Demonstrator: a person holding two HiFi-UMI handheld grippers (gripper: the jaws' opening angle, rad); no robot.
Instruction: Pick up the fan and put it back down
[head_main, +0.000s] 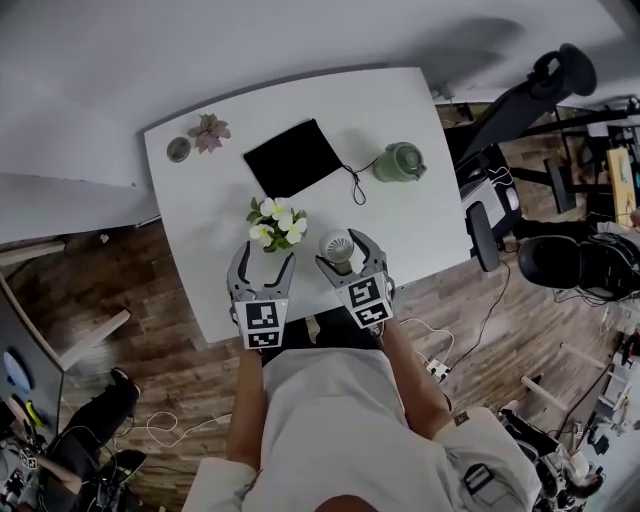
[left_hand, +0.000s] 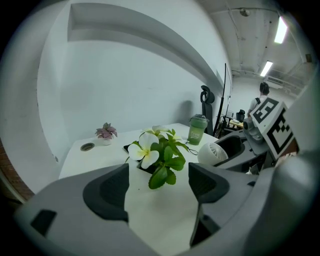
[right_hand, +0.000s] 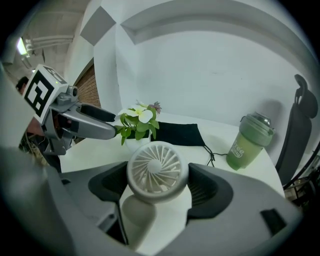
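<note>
While the person stands at the near edge of the white square table (head_main: 420, 200), each hand holds a grey two-jaw gripper out over the tabletop. The right gripper (head_main: 346, 250) has the small white round fan (right_hand: 157, 170) between its jaws. Its dark pads (right_hand: 111, 187) lie close against the two sides of the fan's round head, so it is grasping the fan. The ribbed front of the fan faces back toward the person. Its pale foot shows below the head, but I cannot tell if the foot touches the table.

The fan is over the near part of the table, just to the right of the white pot with white flowers and green leaves (head_main: 276, 224). The left gripper (head_main: 267, 252) is released, its jaws apart with only bare tabletop between them. The flowers stand just beyond its tips.

Further back on the table lies a flat black cloth pouch (head_main: 293, 157) with a thin cord. To the right of the pouch stands a green lidded cup (head_main: 400, 162). At the far left corner there is a small pink-leaved plant (head_main: 209, 132), and beside it a little round grey dish (head_main: 179, 149).
</note>
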